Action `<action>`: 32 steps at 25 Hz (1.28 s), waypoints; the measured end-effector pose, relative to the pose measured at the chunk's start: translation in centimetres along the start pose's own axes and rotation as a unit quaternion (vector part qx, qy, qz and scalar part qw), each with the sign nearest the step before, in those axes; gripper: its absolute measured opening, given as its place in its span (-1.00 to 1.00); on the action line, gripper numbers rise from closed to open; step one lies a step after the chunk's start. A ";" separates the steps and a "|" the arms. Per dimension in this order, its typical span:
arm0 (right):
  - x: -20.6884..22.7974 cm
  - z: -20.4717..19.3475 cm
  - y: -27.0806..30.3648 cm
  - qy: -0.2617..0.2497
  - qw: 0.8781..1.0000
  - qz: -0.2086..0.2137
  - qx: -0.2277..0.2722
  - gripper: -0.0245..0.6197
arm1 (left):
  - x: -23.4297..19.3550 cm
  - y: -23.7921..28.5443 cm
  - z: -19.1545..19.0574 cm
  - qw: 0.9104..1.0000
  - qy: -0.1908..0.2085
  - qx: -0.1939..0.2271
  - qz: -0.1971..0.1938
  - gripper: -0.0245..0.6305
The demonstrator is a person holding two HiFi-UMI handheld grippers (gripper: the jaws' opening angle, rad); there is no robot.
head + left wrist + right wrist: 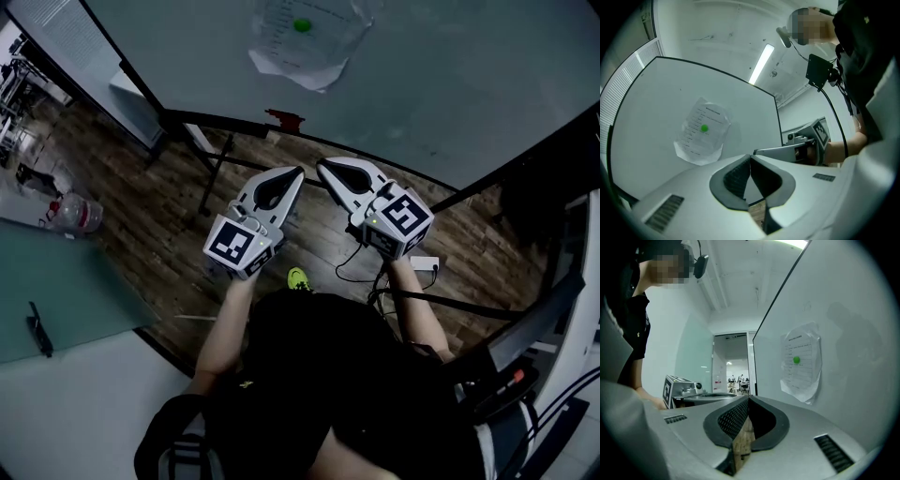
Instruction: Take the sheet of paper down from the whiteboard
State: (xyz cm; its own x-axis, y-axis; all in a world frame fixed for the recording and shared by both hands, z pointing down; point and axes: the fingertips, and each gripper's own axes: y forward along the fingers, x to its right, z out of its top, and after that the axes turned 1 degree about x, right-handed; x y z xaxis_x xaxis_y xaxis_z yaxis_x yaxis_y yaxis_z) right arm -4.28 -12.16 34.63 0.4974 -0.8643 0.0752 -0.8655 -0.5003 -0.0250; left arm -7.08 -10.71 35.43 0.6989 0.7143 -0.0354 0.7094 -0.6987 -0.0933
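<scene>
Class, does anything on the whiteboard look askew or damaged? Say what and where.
The sheet of paper, pinned to the whiteboard by one green magnet, is crumpled, and its lower edge curls off the board.

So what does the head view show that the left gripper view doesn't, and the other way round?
Only the head view shows a plastic bottle at far left, a red item at the board's lower edge, and the left gripper from above. Only the left gripper view shows the ceiling light and that gripper's jaws shut on nothing. Both show the whiteboard, the sheet of paper under a green magnet, and the right gripper.
</scene>
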 end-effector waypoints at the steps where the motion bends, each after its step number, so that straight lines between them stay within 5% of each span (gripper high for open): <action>1: 0.3 0.1 0.5 -0.001 1.000 -0.003 0.001 -0.93 | -0.6 0.2 0.1 1.000 0.002 0.004 -0.003 -0.87; 32: 8.0 4.3 5.4 -0.024 0.998 -0.062 0.002 -0.93 | -7.7 5.6 4.0 0.997 0.061 0.040 -0.015 -0.87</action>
State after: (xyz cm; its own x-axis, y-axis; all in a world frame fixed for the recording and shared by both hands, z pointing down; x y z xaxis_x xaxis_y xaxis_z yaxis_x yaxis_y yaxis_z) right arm -4.70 -21.96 30.80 0.6025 -0.7975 0.0309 -0.7973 -0.6032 -0.0231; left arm -8.85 -19.91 31.18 0.6871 0.7212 0.0884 0.7237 -0.6684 -0.1717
